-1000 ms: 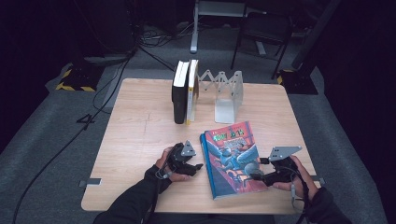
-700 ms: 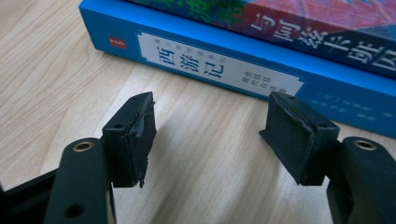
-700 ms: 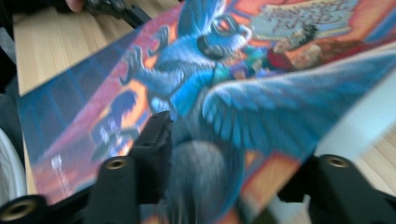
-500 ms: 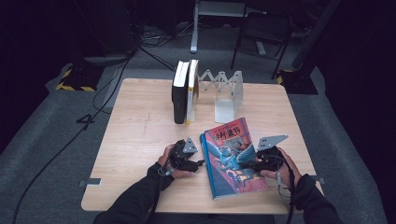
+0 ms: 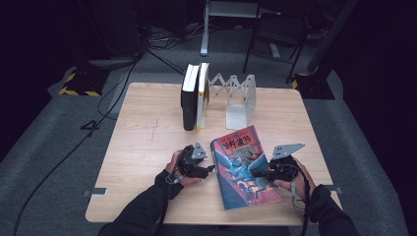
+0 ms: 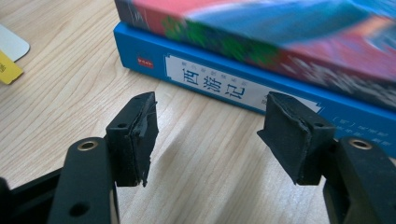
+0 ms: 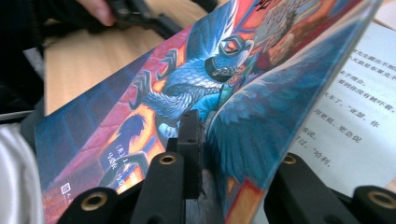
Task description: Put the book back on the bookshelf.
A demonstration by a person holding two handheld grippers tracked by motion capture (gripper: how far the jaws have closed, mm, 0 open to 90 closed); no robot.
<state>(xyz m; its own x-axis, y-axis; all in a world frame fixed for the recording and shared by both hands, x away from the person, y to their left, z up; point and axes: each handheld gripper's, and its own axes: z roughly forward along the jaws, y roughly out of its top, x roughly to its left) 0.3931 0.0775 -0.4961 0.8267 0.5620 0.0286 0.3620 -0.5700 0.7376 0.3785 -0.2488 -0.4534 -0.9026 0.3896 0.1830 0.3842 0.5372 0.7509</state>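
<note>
While the paperback book (image 5: 246, 167) lies flat at the table's (image 5: 147, 132) near edge, our right gripper (image 5: 263, 173) has just closed its jaws on the lifted front cover (image 7: 196, 79). Our left gripper (image 5: 209, 170) rests just beside the blue spine (image 6: 224, 88), jaws apart around nothing.

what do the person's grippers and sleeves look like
Both arms wear dark long sleeves. The left gripper and right gripper are black, each topped by a grey three-cornered plate, with a thin cable trailing back. The jaws are black bars with brass-ringed holes, ending in worn black pads.
</note>
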